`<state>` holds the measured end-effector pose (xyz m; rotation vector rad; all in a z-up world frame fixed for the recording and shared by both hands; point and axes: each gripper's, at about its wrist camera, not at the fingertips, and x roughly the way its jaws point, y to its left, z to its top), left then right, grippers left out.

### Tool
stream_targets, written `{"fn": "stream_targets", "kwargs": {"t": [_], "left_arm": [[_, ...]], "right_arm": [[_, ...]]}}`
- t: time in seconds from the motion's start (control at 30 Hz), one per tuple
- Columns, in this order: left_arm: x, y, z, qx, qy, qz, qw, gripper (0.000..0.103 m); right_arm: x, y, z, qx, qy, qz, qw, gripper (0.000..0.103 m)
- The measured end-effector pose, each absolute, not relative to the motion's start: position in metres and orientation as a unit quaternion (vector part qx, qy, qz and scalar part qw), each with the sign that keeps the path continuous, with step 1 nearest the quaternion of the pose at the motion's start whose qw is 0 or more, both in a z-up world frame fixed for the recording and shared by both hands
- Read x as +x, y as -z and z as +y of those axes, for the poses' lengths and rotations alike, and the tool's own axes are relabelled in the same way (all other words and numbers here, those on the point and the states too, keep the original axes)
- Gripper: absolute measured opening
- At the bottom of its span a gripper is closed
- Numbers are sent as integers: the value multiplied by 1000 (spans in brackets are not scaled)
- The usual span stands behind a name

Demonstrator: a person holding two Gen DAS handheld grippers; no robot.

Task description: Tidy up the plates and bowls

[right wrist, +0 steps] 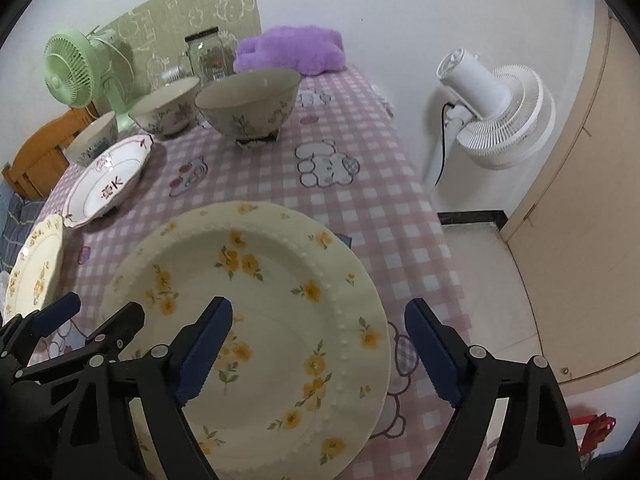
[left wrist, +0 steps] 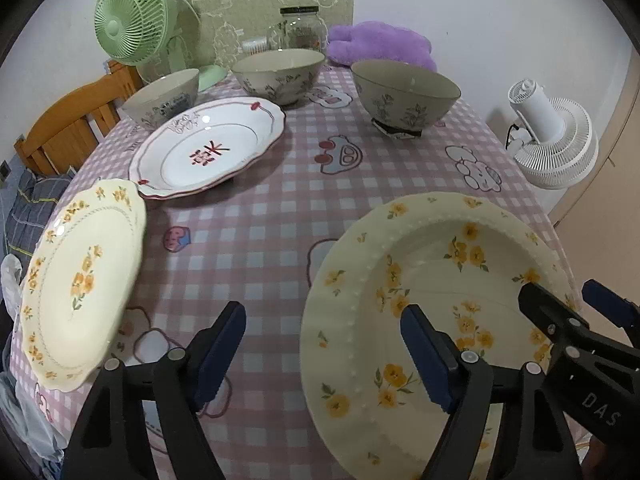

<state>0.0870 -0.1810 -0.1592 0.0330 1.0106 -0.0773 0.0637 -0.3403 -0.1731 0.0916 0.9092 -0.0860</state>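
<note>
A cream plate with yellow flowers (left wrist: 420,300) (right wrist: 272,312) lies near the table's front right. A second flowered cream plate (left wrist: 80,280) (right wrist: 36,268) sits at the left edge. A white scalloped plate with red characters (left wrist: 208,148) (right wrist: 108,180) lies behind it. Three floral bowls stand at the back: left (left wrist: 164,98) (right wrist: 94,142), middle (left wrist: 280,74) (right wrist: 166,110), right (left wrist: 404,94) (right wrist: 248,104). My left gripper (left wrist: 324,348) is open, its right finger above the big plate's left part. My right gripper (right wrist: 320,352) is open over that plate's right rim; it also shows in the left wrist view (left wrist: 568,312).
The table has a pink checked cloth (left wrist: 320,200). A green fan (left wrist: 132,24), glass jar (left wrist: 300,28) and purple plush (left wrist: 380,44) stand at the back. A white fan (right wrist: 496,112) stands on the floor to the right. A wooden chair (left wrist: 68,124) is at left.
</note>
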Motion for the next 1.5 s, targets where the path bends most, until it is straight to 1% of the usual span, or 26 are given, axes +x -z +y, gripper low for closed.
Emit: {"fn": "stream_targets", "kwargs": {"t": [0.23, 0.3, 0.33, 0.37, 0.4, 0.5, 0.53, 0.57, 0.77, 1.13, 1.3, 1.4, 1.43, 1.47, 1.5], "left_arm": [[93, 164, -185, 21, 38, 492, 870, 74], [94, 165, -186, 17, 47, 497, 866, 68], [95, 165, -186, 16, 50, 500, 865, 65], [95, 166, -186, 16, 51, 501, 864, 64], [94, 166, -186, 16, 52, 502, 863, 63], [93, 166, -187, 11, 64, 503, 862, 56], [93, 166, -188, 14, 69, 501, 863, 51], [92, 166, -190, 18, 71, 500, 863, 50], [95, 166, -183, 23, 62, 504, 861, 50], [110, 167, -162, 19, 54, 502, 863, 51], [114, 161, -158, 2, 60, 518, 853, 51], [113, 148, -157, 8, 66, 513, 856, 59], [112, 143, -155, 9, 66, 510, 858, 65], [111, 139, -154, 11, 64, 508, 859, 69], [110, 133, -151, 12, 64, 505, 861, 70]], "right_arm": [[71, 182, -343, 46, 40, 451, 890, 89], [74, 183, -343, 46, 39, 455, 888, 88], [75, 184, -342, 47, 37, 458, 887, 86], [75, 184, -341, 49, 34, 460, 886, 84], [76, 185, -339, 46, 34, 462, 885, 84], [76, 185, -336, 40, 42, 462, 885, 84], [76, 185, -336, 39, 46, 460, 886, 84], [77, 185, -334, 36, 48, 460, 886, 83], [79, 185, -327, 31, 63, 465, 882, 81], [89, 184, -304, 40, 54, 472, 879, 81], [93, 184, -304, 39, 59, 486, 871, 81], [93, 175, -305, 42, 63, 489, 869, 81], [92, 168, -306, 44, 63, 485, 871, 81], [91, 165, -305, 45, 63, 485, 871, 81], [89, 160, -305, 48, 63, 485, 871, 81]]}}
